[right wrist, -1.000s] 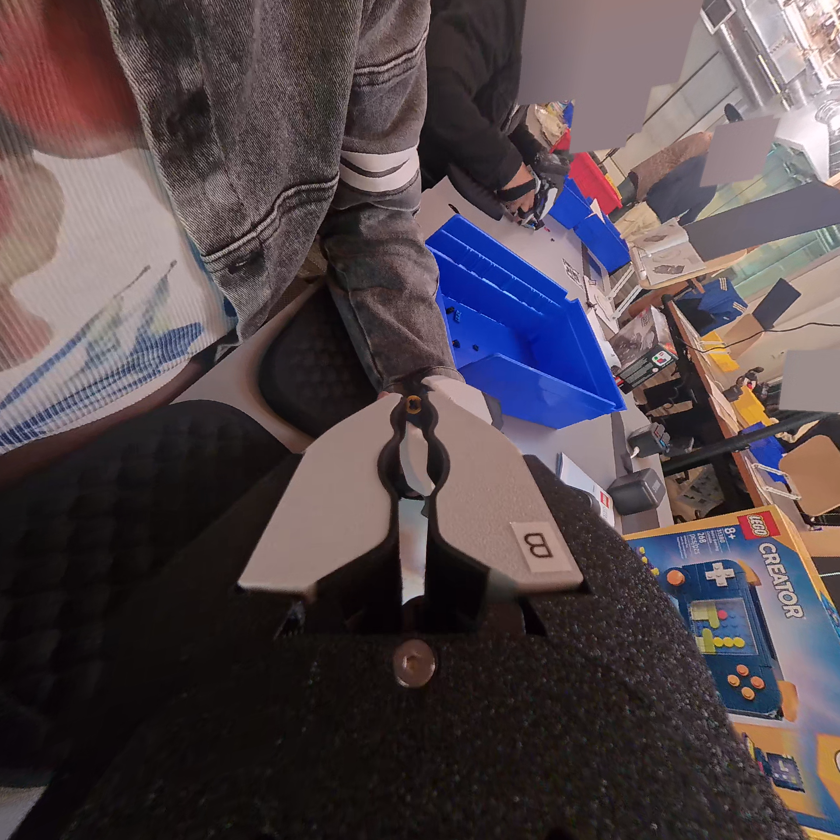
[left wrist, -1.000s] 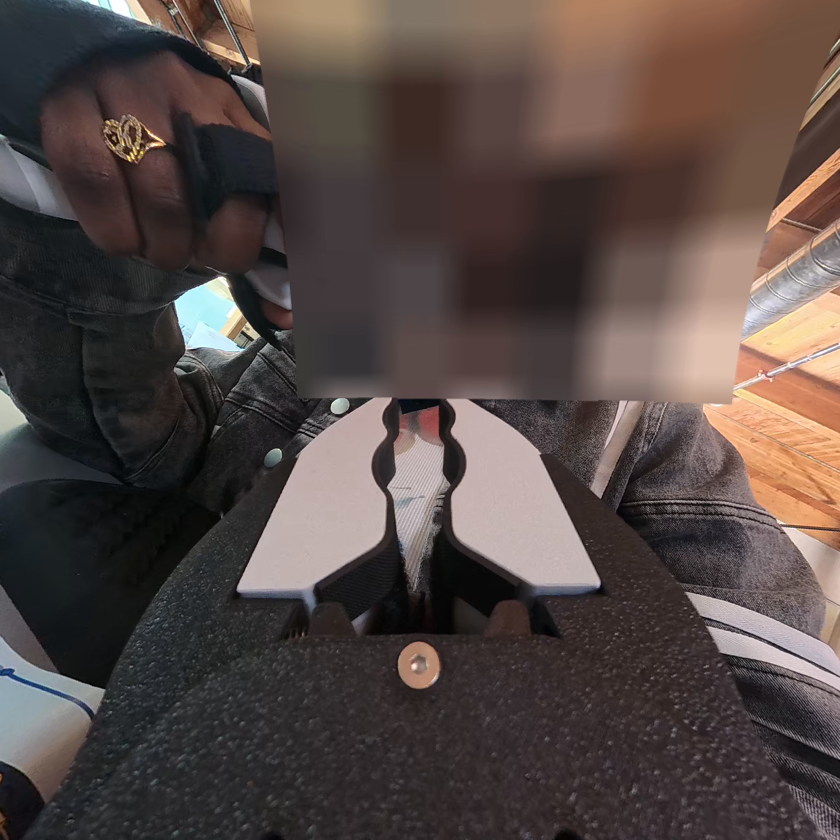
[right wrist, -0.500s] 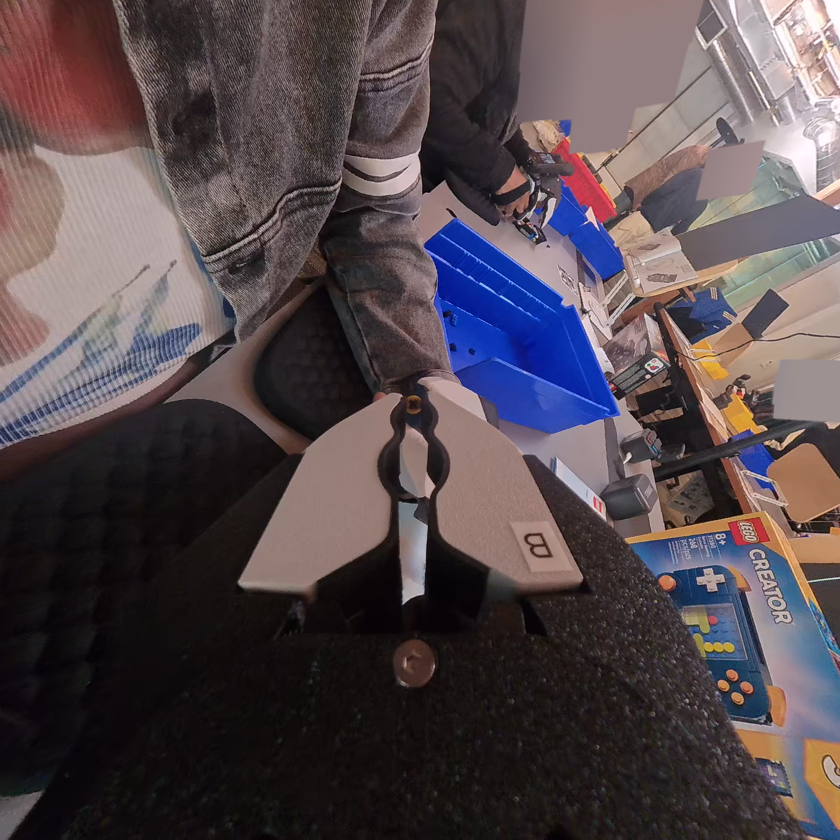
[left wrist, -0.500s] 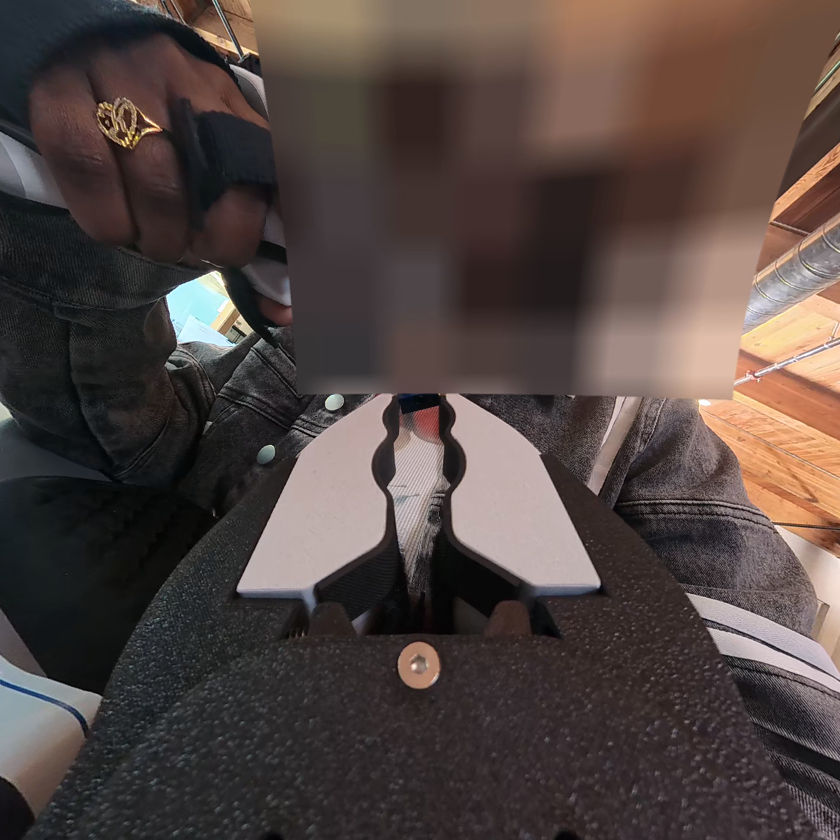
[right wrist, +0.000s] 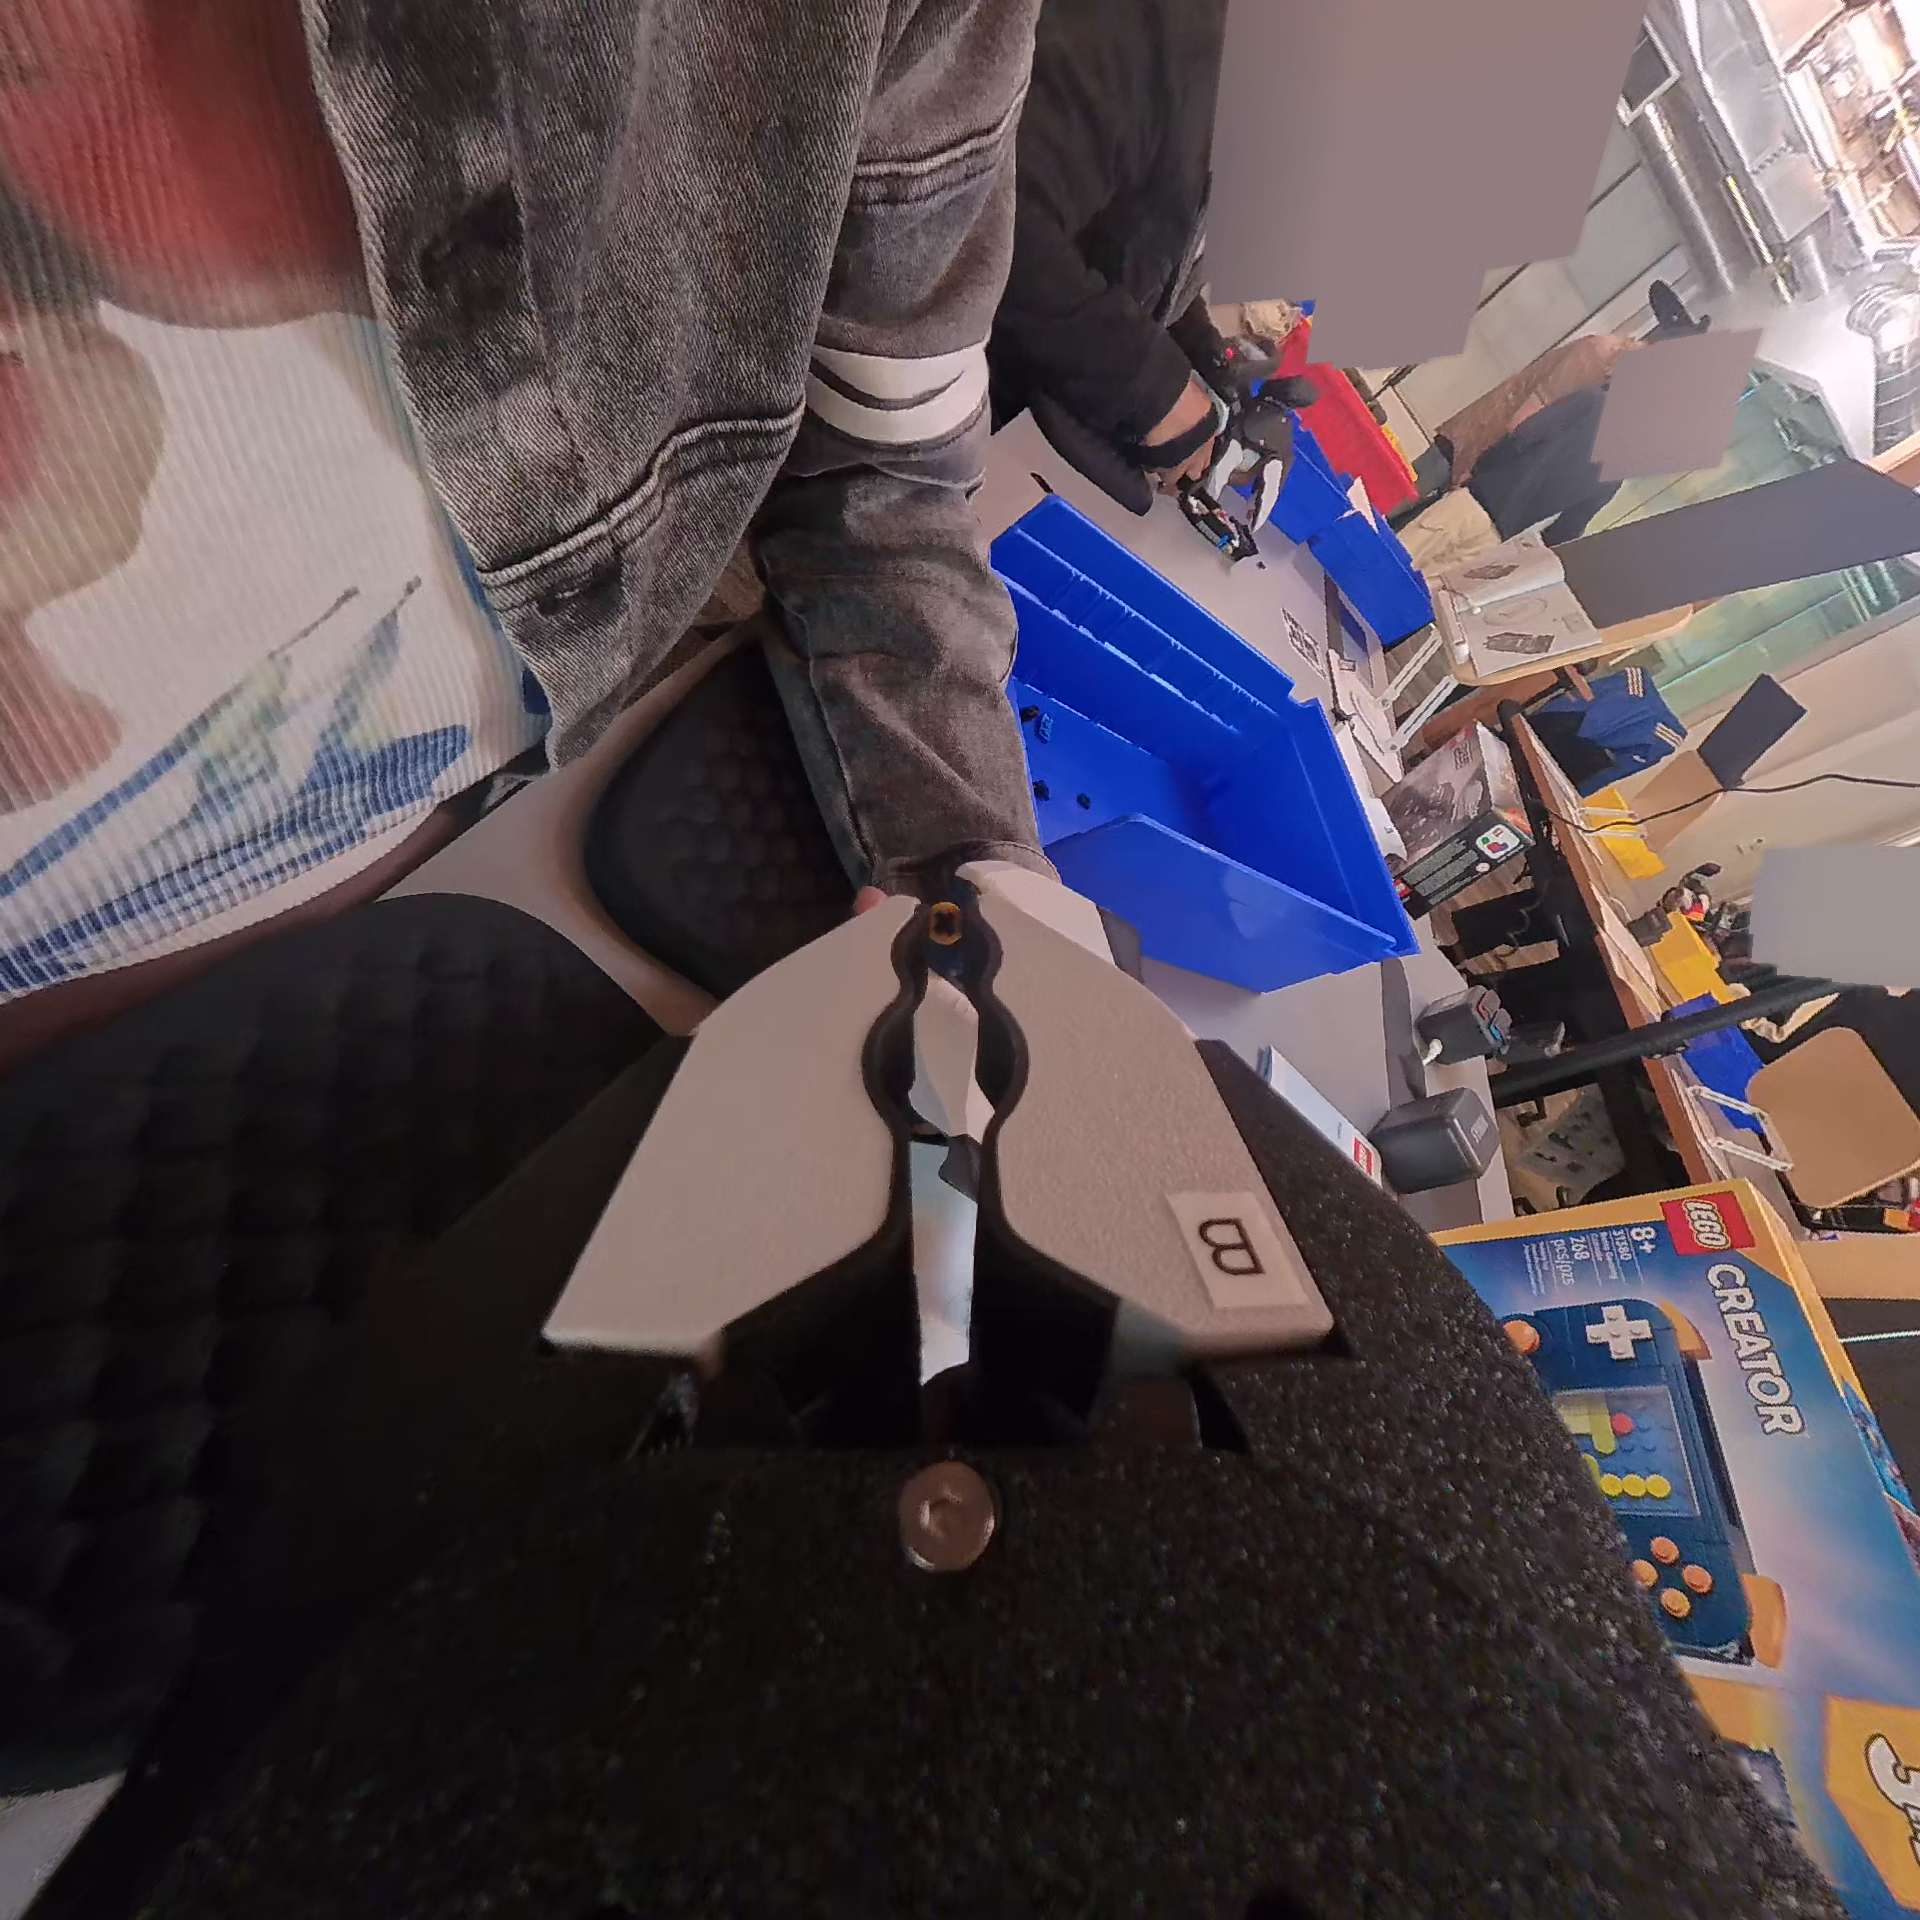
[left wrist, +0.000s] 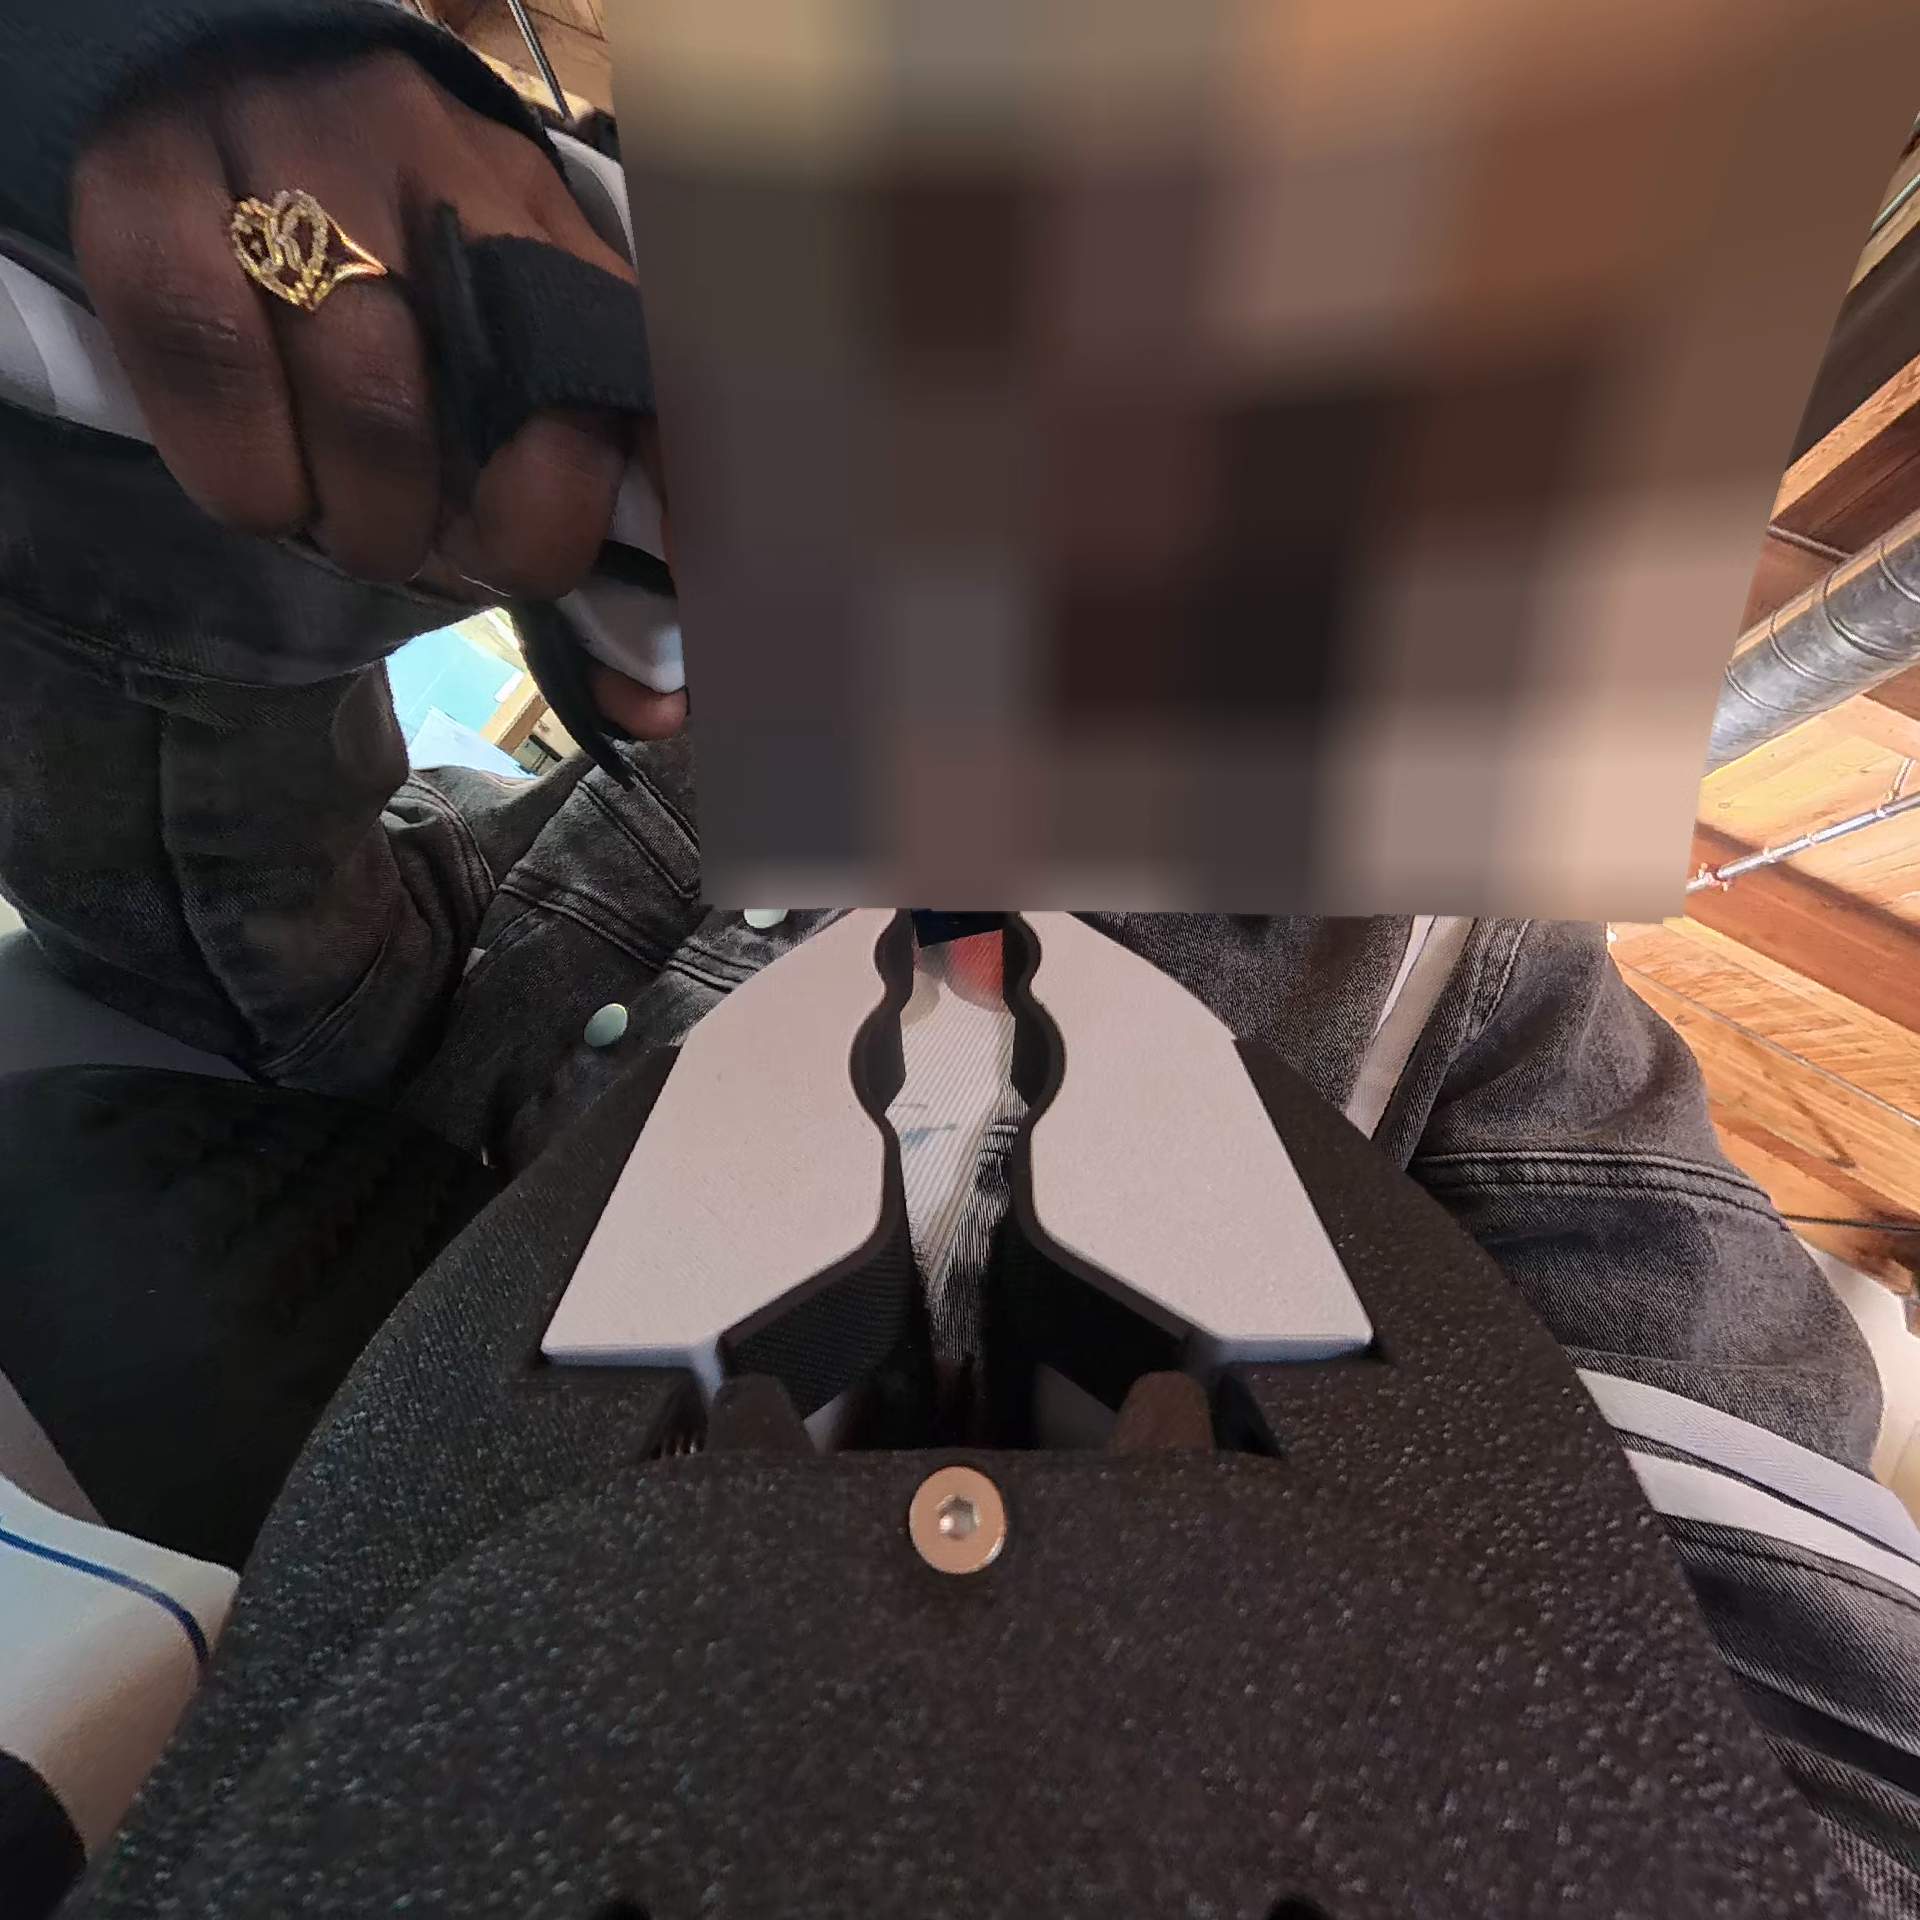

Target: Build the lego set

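The small yellow-tipped piece (right wrist: 941,921) is pinched right at the fingertips of the right gripper (right wrist: 943,935). The jaws are drawn nearly together on it, a pad is seen on either side, and its round end with a cross-shaped hole faces the camera. A bit of dark blue is seen just below that end, between the same fingers. Just behind the tips a white finger (right wrist: 1039,904) of the other gripper shows, at the end of a grey denim sleeve (right wrist: 894,727). Off to the right, a blue bin (right wrist: 1247,914) is set on the grey table (right wrist: 1330,1029), with a toy box (right wrist: 1662,1455) nearer the camera.

Over in the left wrist view, the left gripper (left wrist: 956,935) is pointed up at a person's chest. Its jaws are held a little apart, and a dark blue piece (left wrist: 951,925) spans the gap at the very tips, just under the blurred patch. Whether this is part of the yellow-tipped piece cannot be told. A hand (left wrist: 312,343) with a gold ring (left wrist: 296,249) is raised at upper left, closed around something white. A metal duct (left wrist: 1829,634) is seen under wooden beams at the right.
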{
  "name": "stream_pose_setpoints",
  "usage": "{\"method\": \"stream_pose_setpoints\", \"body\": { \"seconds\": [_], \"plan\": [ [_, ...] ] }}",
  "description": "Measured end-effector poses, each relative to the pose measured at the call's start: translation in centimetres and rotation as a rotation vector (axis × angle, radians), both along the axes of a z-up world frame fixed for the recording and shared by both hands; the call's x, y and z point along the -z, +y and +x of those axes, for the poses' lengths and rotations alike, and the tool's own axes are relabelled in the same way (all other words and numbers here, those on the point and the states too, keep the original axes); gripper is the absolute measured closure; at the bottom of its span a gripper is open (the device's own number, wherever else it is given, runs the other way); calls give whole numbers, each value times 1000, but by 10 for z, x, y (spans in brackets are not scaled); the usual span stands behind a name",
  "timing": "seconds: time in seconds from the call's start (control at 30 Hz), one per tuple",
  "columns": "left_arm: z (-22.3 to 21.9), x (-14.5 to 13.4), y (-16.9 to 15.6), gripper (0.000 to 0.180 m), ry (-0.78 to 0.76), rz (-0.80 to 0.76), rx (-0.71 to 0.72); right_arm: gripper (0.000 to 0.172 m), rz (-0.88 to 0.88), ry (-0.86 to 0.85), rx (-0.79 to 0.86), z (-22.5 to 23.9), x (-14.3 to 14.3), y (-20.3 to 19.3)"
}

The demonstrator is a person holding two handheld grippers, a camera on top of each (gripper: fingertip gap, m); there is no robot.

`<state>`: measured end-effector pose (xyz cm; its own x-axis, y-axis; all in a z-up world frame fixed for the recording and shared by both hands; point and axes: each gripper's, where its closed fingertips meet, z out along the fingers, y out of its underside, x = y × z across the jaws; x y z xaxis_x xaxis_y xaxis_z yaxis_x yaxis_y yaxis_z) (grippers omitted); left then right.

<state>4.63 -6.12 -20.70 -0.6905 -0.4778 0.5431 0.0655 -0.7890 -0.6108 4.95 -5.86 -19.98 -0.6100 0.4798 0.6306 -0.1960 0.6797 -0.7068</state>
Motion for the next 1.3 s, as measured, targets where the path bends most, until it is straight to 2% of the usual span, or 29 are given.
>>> {"method": "stream_pose_setpoints", "body": {
  "seconds": [0.43, 0.5, 0.53, 0.57, 0.63, 0.73, 0.8, 0.97, 1.07, 1.13, 1.23, 1.3],
  "plan": [
    [-2, -3, 2, 165, -12, 22, -44, 166, -54, 52, 51, -10, -3, 13],
    [12, -2, -4, 165, 27, 61, -49, 165, 49, -33, 134, -21, 23, 27],
    [21, 2, -11, 165, 62, 93, -25, 165, 56, -19, 111, -24, 28, 24],
    [26, 5, -13, 165, 91, 104, -22, 165, -36, 1, 41, -22, 20, 13],
    [16, 1, -5, 165, 60, 89, -59, 166, -148, 37, 38, -17, -1, 21],
    [0, 0, 27, 165, 77, 94, -275, 166, -345, 115, 29, -5, -23, 46],
    [-2, 5, 41, 165, 145, 138, -406, 166, -431, 126, 50, -7, -24, 63],
    [3, 12, 33, 165, 239, 256, -439, 166, -469, 60, 61, -14, -8, 71],
    [6, 25, 41, 165, 351, 305, -503, 166, -493, -9, 15, -13, -2, 65],
    [6, 42, 50, 165, 503, 354, -570, 166, -504, -70, 8, -10, 4, 65],
    [-3, 61, 72, 165, 751, 467, -788, 166, -534, -96, 94, -5, 7, 77],
    [-15, 73, 81, 165, 943, 628, -935, 166, -582, -117, 198, -1, 13, 83]
  ]
}}
